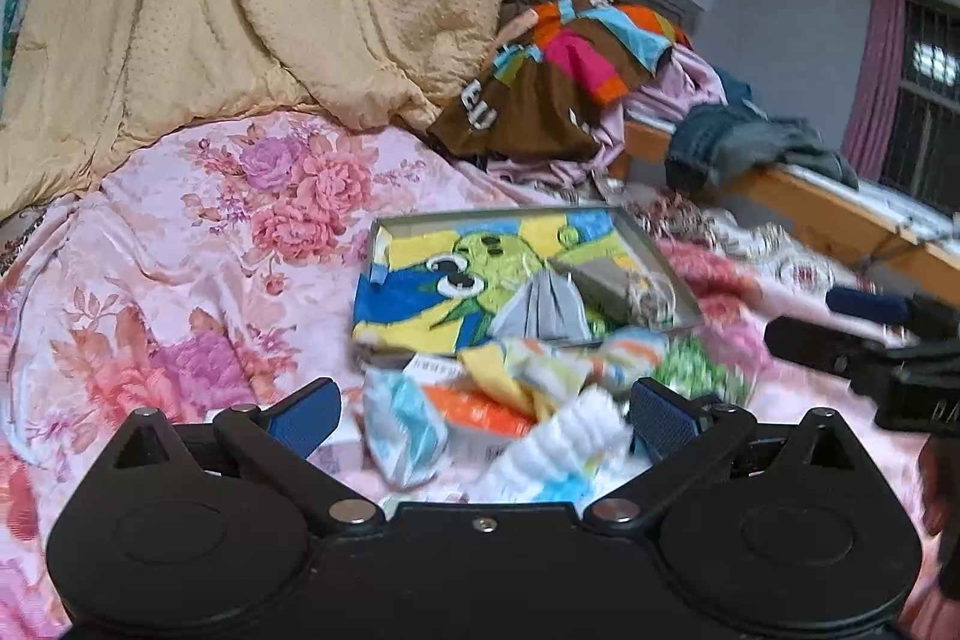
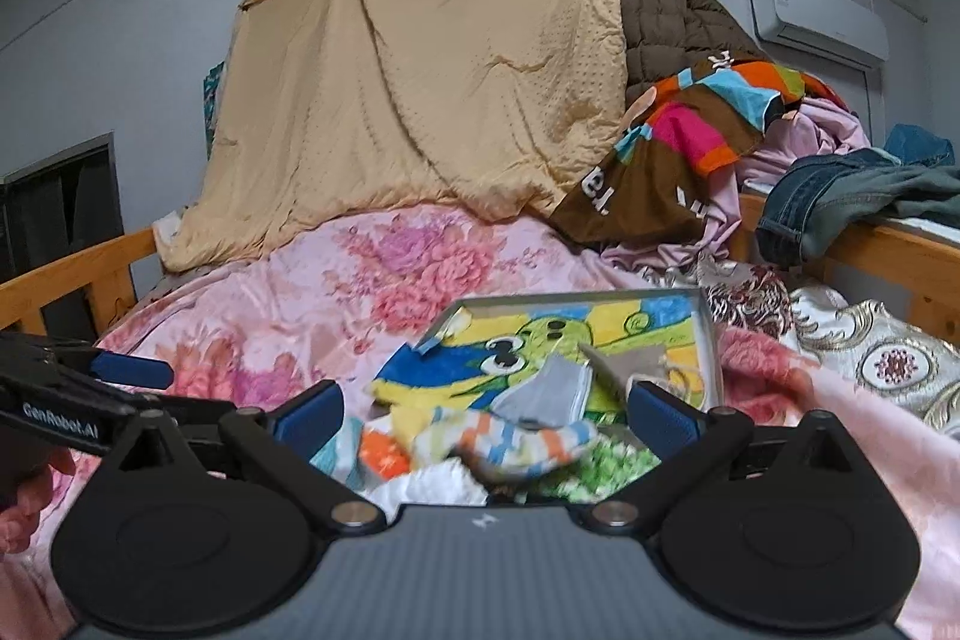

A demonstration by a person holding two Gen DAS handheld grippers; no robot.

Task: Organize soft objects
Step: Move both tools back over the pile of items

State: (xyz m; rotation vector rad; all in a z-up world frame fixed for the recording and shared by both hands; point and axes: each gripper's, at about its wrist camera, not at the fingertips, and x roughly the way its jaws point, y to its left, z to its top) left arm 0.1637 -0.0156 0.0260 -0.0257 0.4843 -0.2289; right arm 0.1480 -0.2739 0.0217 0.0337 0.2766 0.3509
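Left wrist view: one tray (image 1: pixel 384 226), one cartoon towel (image 1: pixel 420 292), two open grippers.

My bed's quilt (image 2: pixel 372 280) is pink with rose and violet flowers. The tray (image 2: pixel 708 334) is grey, lined by a yellow, blue and green cartoon towel (image 2: pixel 540 340). A grey cloth (image 2: pixel 546 388) lies on it. The striped cloth (image 2: pixel 522 445) is orange, blue and white. A plain tan blanket (image 2: pixel 420 88) hangs at the bed's far edge. My tools' pads (image 2: pixel 309 415) are blue.
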